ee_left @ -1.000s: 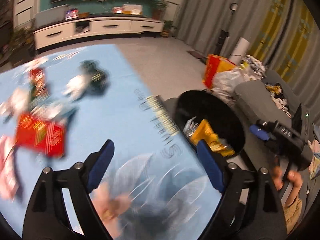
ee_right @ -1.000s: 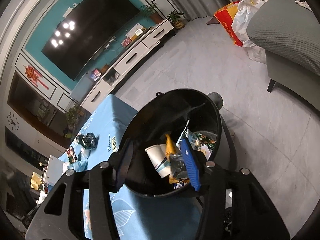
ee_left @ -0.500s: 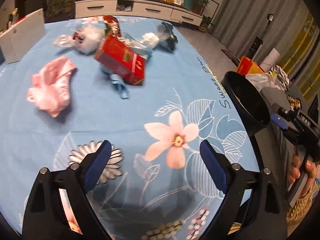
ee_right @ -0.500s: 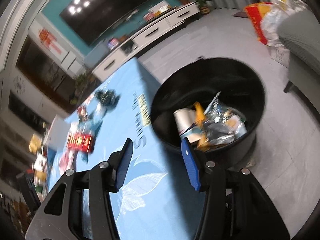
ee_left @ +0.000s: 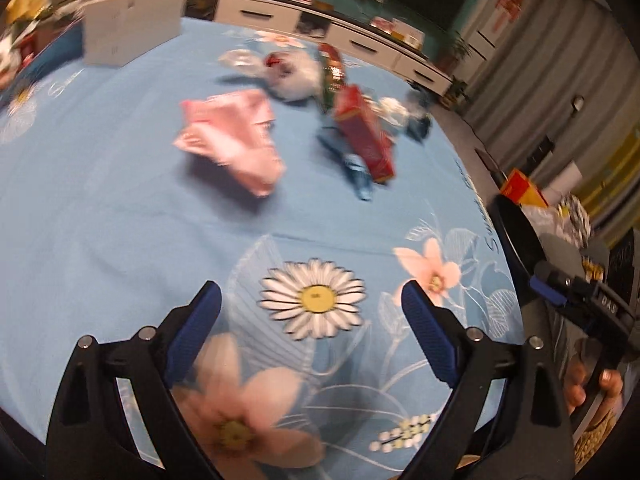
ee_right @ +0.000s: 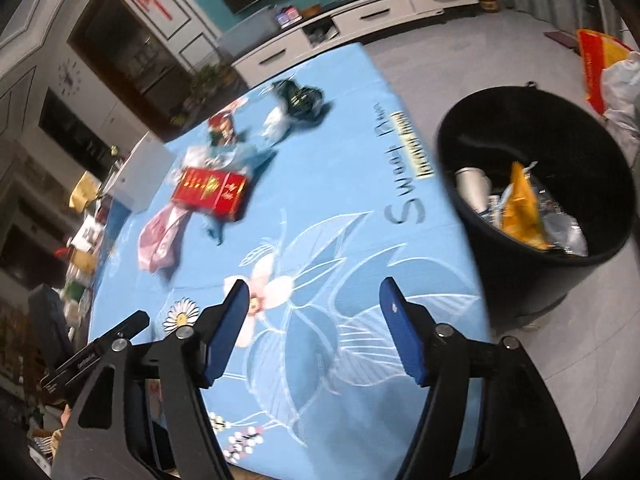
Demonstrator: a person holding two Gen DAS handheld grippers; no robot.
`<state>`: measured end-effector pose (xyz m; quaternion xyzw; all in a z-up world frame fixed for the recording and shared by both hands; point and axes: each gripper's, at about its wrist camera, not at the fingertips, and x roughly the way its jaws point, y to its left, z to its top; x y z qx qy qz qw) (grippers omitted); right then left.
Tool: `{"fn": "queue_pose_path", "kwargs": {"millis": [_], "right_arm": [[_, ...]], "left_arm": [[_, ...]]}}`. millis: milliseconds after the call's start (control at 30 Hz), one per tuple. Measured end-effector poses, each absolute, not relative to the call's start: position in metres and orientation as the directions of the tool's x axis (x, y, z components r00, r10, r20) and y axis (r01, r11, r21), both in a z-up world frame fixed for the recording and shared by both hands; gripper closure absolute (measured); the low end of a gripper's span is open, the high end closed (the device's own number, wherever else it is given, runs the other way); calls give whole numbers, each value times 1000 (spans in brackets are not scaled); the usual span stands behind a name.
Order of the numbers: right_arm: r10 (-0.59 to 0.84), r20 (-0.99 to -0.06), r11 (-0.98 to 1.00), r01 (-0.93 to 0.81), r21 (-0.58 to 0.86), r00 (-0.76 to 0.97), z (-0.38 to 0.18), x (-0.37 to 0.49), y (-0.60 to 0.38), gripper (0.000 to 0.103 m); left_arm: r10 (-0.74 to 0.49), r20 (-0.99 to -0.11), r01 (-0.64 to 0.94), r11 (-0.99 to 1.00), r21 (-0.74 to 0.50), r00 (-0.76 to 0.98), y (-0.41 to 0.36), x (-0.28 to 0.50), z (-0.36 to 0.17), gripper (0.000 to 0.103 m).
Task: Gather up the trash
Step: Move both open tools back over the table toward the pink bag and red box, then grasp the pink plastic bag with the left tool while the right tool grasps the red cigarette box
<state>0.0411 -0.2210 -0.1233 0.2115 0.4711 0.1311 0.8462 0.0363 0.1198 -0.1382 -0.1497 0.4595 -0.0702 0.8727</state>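
Two grippers are over the table (ee_left: 100, 216), which has a blue cloth with flowers. The left gripper (ee_left: 310, 312) has its fingers wide apart and nothing is between them; under it is only a printed daisy. The right gripper (ee_right: 314, 300) also holds nothing: its jaws have just been opening, and between them is only the cloth.

The trash lies in one group at the far part of the table, well apart from both grippers. I count one red box (ee_left: 364, 136), one pink bag (ee_left: 236, 140) beside it, one blue wrapper (ee_left: 358, 176) touching the near end of the box, one white bag (ee_left: 294, 74) and one dark wrapper (ee_right: 302, 98) at the far end. The smaller pieces are too blurred to count. One white carton (ee_left: 130, 22) stands at the far left edge.

One black bin (ee_right: 536, 184) stands on the floor just beside the table's right edge. Inside it are one paper cup (ee_right: 472, 190), one yellow packet (ee_right: 520, 208) and some clear wrappers.
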Motion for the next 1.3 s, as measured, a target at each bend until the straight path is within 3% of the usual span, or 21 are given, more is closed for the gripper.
{"fn": "queue_pose_path", "kwargs": {"millis": [300,667,1300], "right_arm": [[478,-758,854,-35,518,443,-130,68,-183,23],[586,-702,780,-48,624,404,-136,127,-138,9],[556,-727,805,-44,591,404,-143,199,-82,3]], "left_arm": [[-256,-760,-90,920,-381,597,157,40,-146,12],[-244,-737,-111,911,-397,631,171,76,-141,12],[-250,-741,-100,914,-392,623,168,123,-149,10]]}}
